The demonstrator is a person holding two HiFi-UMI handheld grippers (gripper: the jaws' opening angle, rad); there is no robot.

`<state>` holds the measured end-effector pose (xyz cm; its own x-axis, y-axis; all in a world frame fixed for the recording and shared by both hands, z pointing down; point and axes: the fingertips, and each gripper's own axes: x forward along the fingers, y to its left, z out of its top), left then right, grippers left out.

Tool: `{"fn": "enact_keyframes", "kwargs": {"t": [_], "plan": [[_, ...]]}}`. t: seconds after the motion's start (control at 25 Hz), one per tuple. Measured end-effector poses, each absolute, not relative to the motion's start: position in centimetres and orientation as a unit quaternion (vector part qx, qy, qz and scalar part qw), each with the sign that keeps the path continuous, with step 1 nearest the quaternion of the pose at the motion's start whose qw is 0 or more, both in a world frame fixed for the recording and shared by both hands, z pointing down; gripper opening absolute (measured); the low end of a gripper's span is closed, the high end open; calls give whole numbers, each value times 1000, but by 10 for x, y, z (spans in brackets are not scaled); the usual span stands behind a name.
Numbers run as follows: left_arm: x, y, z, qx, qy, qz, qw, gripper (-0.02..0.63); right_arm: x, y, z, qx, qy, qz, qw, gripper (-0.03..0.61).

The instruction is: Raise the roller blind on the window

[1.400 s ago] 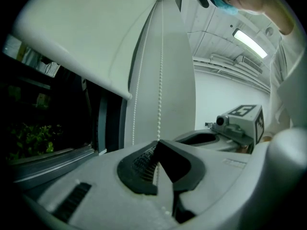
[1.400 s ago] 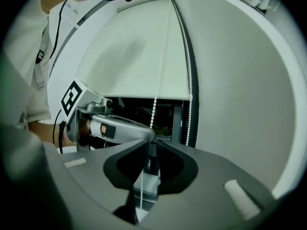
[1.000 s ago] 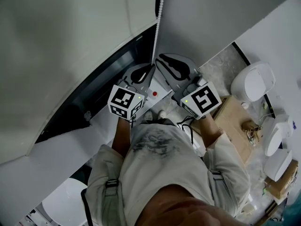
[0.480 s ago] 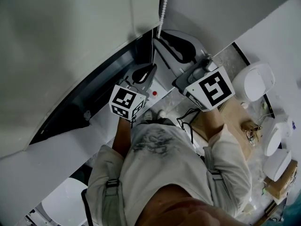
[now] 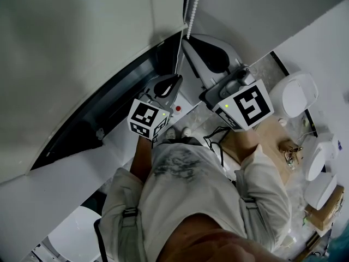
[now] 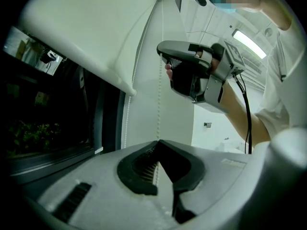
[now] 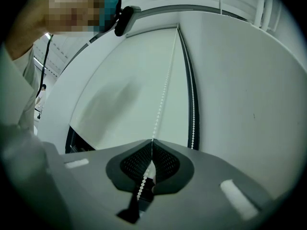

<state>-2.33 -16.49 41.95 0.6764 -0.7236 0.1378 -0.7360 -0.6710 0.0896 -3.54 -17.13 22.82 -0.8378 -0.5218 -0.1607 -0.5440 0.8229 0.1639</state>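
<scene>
We see the roller blind [image 5: 82,42] first, a broad pale sheet filling the upper left of the head view; it hangs partway down, and its bottom edge runs slantwise across the window [image 5: 103,105], whose dark glass shows as a band beneath it; in the left gripper view that same edge crosses above the black pane, with dim greenery behind the glass. In front of the window the person holds both tools raised; the right tongs [image 5: 191,42] sit higher, close under the blind's corner, and the left tongs [image 5: 174,82] lower, near them but apart; each marker cube faces the head camera. Smallest is the bead chain [image 7: 160,104]; in the right gripper view we see it come down along the blind's side and pass between the right tongs, which are closed on it, beads showing in the gap behind the tips; a second strand hangs free just to the right. In the left gripper view the left tongs meet at their tips around the same chain, which rises straight from them.
</scene>
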Motion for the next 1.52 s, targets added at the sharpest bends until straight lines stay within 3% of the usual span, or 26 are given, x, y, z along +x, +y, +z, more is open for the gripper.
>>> {"fn": "enact_keyframes", "kwargs": {"t": [1.52], "plan": [[-22,-157,536,899,-396,115,151,11,-35,-173,339,-301,951,67,-15,11]]}}
